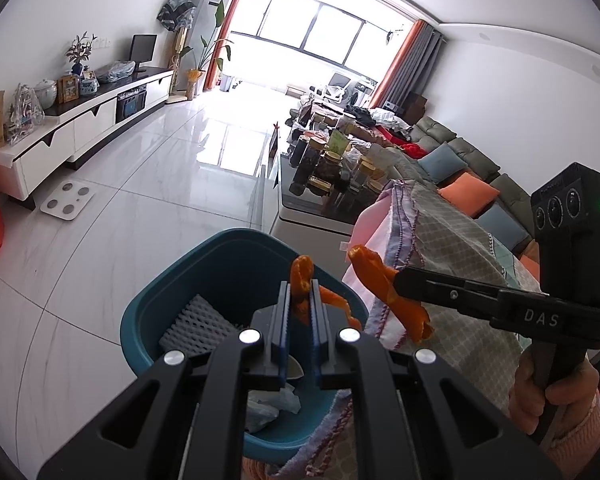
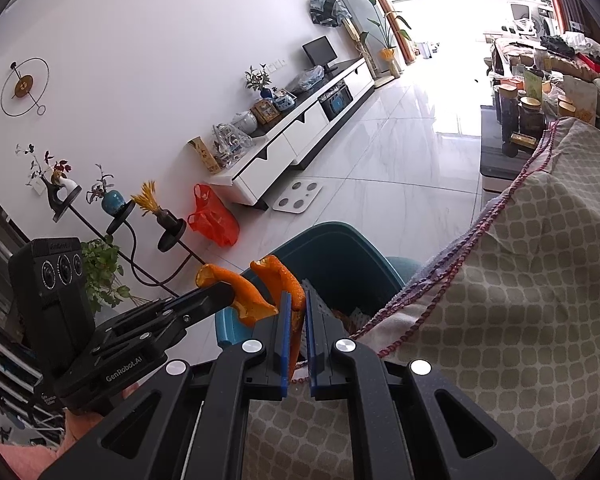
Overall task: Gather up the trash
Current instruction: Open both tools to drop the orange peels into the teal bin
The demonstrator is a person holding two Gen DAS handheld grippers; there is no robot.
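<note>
Left tool (image 1: 300,300): my jaws are clamped on a strip of orange peel (image 1: 301,280); it hangs above the teal bin (image 1: 236,256)
Right tool (image 2: 296,308): my jaws are clamped on a second orange peel (image 2: 290,280); just beside the first, over the bin's rim
Teal bin: on the tiled floor (image 1: 140,200); white foam netting (image 1: 200,324) and crumpled plastic inside
Checked cloth (image 2: 520,280): draped just right of the bin
</note>
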